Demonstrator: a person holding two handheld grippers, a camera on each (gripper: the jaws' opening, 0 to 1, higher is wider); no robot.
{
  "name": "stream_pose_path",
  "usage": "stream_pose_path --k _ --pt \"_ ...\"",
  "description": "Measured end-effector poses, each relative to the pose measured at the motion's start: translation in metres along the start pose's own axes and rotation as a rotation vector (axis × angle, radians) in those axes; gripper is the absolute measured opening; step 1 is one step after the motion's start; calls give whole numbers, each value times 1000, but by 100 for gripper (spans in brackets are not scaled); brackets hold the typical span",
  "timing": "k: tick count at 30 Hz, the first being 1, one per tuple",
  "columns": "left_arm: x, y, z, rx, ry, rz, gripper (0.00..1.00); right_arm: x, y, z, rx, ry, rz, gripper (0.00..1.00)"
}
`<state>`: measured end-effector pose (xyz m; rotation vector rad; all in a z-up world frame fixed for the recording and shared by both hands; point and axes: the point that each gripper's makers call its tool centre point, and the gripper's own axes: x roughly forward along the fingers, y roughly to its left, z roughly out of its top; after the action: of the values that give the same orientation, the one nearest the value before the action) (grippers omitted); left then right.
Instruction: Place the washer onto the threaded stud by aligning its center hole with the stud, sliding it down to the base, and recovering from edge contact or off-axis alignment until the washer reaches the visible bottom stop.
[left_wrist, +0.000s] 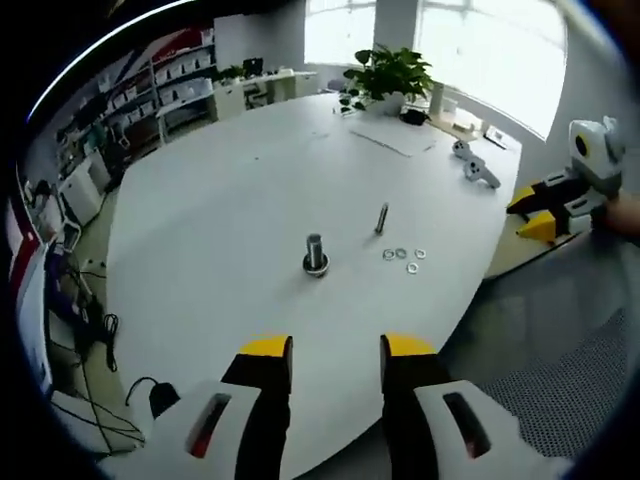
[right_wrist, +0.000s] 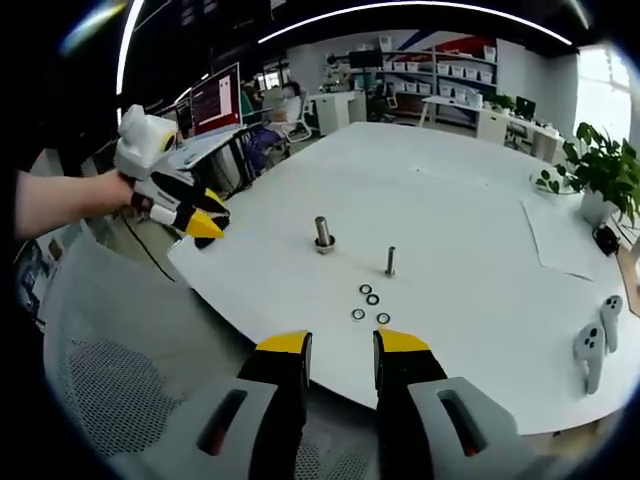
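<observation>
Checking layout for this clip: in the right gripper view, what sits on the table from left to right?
Other gripper at the table edge → thick stud → washers → thin stud → paper sheet → controllers.

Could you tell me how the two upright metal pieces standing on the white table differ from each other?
The thick post is wider and has a broad round collar at its base; the thin stud is slim with only a slight foot. The thin stud stands close to the loose washers; the thick post stands farther from them, off to one side. Both are grey metal, upright on the table, and untouched by either gripper.
</observation>
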<state>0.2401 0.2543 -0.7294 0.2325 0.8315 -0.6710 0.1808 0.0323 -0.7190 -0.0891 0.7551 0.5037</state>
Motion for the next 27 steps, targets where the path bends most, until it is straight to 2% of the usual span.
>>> stream_pose_path --k 6,13,18,20,21,24,26,27 --pt "-14 -9 -7 -39 -38 -9 35 0 -2 -3 7 9 -11 27" --pt "-28 -17 -20 -53 -44 -19 35 0 -3 -8 4 36 -23 28" --pt "-34 -14 -27 -64 -58 -15 36 -2 -7 -3 -6 13 -52 28" --pt "-39 -17 -22 -86 -69 -29 36 -1 -8 -4 -9 23 -58 28" --pt "-42 -17 -16 -75 -100 -22 36 -1 -9 -5 -19 26 -63 28" --pt "-41 -16 -18 -56 -98 -10 36 -1 -10 -5 -13 29 -70 29" --pt "-40 -14 -21 -75 -90 -13 36 -1 -10 -5 -17 33 -75 29" --pt "-42 -13 -17 -90 -109 -12 36 0 -11 -7 -23 42 -78 29"
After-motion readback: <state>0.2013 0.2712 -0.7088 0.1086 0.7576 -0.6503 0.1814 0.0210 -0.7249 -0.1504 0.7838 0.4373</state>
